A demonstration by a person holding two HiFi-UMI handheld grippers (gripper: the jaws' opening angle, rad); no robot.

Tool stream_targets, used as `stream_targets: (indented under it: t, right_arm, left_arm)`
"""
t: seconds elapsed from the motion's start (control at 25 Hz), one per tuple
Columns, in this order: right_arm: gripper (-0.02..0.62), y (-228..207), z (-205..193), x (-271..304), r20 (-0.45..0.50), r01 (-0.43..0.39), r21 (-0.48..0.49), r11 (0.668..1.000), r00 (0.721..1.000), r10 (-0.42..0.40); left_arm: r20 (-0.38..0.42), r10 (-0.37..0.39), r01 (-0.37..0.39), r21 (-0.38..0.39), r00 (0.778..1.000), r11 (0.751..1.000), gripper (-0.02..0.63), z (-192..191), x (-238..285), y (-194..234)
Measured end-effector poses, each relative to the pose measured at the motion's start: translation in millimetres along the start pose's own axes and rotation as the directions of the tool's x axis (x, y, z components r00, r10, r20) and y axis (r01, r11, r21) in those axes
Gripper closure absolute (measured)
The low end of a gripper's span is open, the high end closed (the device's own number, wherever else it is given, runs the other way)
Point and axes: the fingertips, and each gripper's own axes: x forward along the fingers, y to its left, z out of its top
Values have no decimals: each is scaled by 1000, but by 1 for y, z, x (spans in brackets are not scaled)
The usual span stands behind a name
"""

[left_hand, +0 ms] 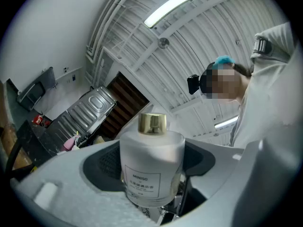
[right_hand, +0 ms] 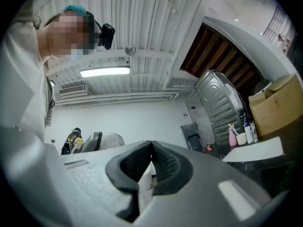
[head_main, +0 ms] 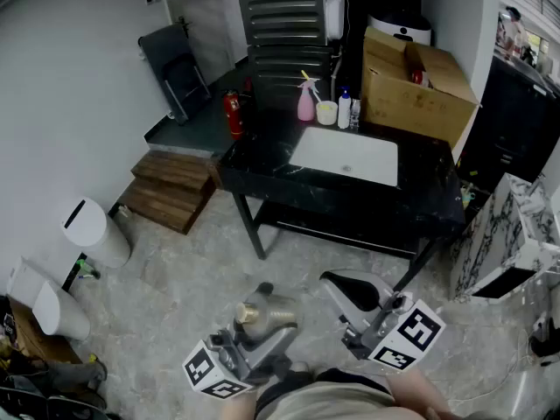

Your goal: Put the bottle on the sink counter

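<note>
Left gripper [head_main: 262, 324] pinched the frosted white glass bottle with gold cap [left_hand: 151, 167], jaws spread wide round its body, nose tilted up. Bottle was at 6 o'clock in the head view, above the grey stone floor [head_main: 175, 278], well apart from the black marble sink counter [head_main: 429, 186] at 12 o'clock. Right gripper [right_hand: 150, 145] was at 5 o'clock, pads pressed together, nothing between them. Pink spray bottle [head_main: 305, 101] stood at the counter's back edge.
</note>
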Motion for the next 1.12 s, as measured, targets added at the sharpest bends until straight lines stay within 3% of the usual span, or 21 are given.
stream_targets:
  t: [0.6, 0.76, 1.12]
  right_arm:
    - [592, -7, -11, -6, -38, -21, 18, 1000, 999, 21]
    - [592, -27, -12, -9, -44, 35, 68, 997, 999, -32]
    - [592, -35, -22, -14, -100, 20, 137, 990, 995, -6]
  left_arm:
    - [-47, 63, -63, 22, 997, 998, 259, -19, 14, 8]
    - [-51, 79, -77, 50, 996, 996, 259, -23, 23, 9]
    - [-36, 118, -115, 79, 992, 990, 259, -33, 32, 0]
